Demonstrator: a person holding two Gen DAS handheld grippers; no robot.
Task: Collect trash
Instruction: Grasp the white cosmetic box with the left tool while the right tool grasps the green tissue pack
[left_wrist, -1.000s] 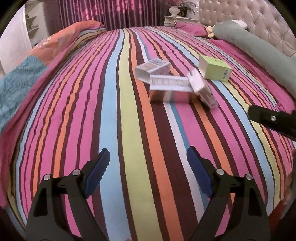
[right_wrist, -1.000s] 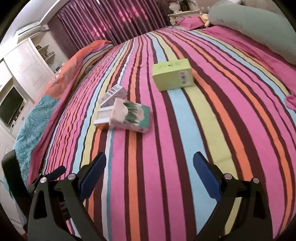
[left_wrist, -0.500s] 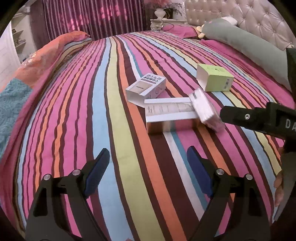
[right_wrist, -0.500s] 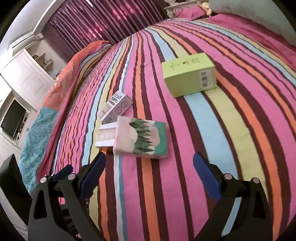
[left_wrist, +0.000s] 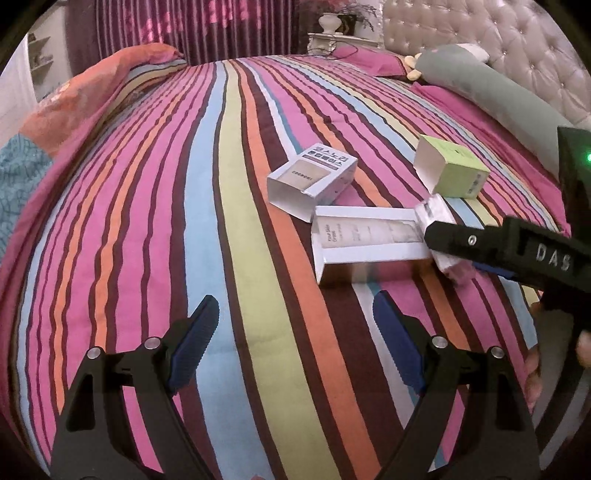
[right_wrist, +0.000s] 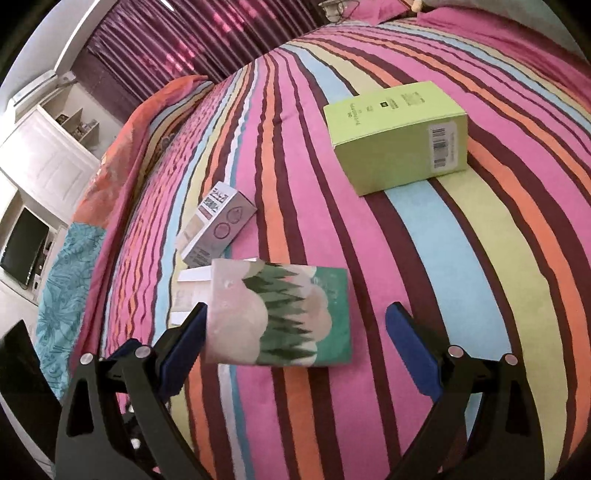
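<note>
Left wrist view: Your left hand-held gripper (left_wrist: 295, 325) hangs over the striped bedspread (left_wrist: 229, 184) with its blue pads spread wide and only fabric between them. Ahead and to the right lies the trash, a loose cluster of four cartons. A small white box with dark lettering (left_wrist: 312, 181) lies nearest the middle of the bed, its open end toward the camera. Just below it a long white carton (left_wrist: 365, 243) lies crosswise, touching or nearly touching the small one. A lime-green box (left_wrist: 452, 171) sits beyond, near the grey bolster pillow (left_wrist: 491, 92). Your right hand-held gripper (left_wrist: 476, 254) enters from the right edge, its black finger lying across the far end of the long carton and partly hiding a fourth carton (left_wrist: 434, 212).

Right wrist view: Your right hand-held gripper (right_wrist: 295, 328) is likewise wide. A carton printed with green trees (right_wrist: 284, 317) lies on the bedspread (right_wrist: 443, 258) within the span of the pads; the left pad (right_wrist: 184, 339) sits just beside its pale end, and whether it touches cannot be told, while the right pad stands well clear. The long white carton (right_wrist: 192, 284) shows from under the tree carton's left end. The small lettered box (right_wrist: 218, 225) lies just beyond. The lime-green box (right_wrist: 399, 136), barcode facing you, rests well apart at upper right.
</note>
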